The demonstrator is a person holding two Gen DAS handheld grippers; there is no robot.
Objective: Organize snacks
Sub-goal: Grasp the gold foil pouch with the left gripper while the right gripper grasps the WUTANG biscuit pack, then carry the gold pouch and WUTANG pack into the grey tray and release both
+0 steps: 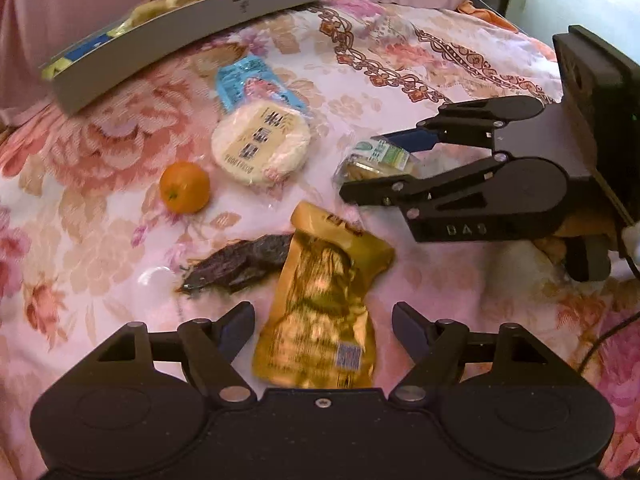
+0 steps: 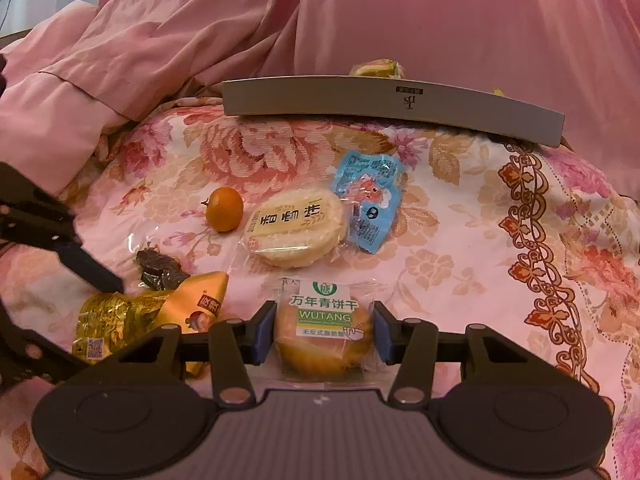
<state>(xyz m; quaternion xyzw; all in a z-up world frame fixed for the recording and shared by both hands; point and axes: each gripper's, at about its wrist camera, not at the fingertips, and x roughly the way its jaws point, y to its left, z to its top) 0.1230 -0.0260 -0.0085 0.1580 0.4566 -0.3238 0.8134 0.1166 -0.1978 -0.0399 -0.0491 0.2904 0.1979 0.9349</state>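
Here two hand-held tongs work over a bed covered in a pink floral bedspread [image 2: 460, 208], where loose snacks wait to go into a grey tray [image 2: 392, 104] lying far ahead of both tongs. The right tongs [image 2: 325, 332] straddle a clear-wrapped biscuit pack [image 2: 324, 336] with a green and white label; the blue pads [image 2: 266, 330] sit at the wrapper's two sides, seemingly touching it, though a firm grasp cannot be confirmed. The left tongs [image 1: 323, 320] are released, jaws standing wide on either side of a gold foil packet [image 1: 324, 300] that lies flat between them, untouched. Just left of that packet lies a dark dried-fruit piece [image 1: 240, 264]. Farther ahead of the left tongs sit a small orange [image 1: 185, 187], a round rice cracker pack [image 1: 261, 144] and a blue sachet [image 1: 252, 80].

To do this step well, the right tongs should probably squeeze only until the wrapper holds, since the biscuit inside may crumble, then lift straight before travelling towards the tray. The left tongs likely need to close lower, as foil is slippery and flat against the soft bedding
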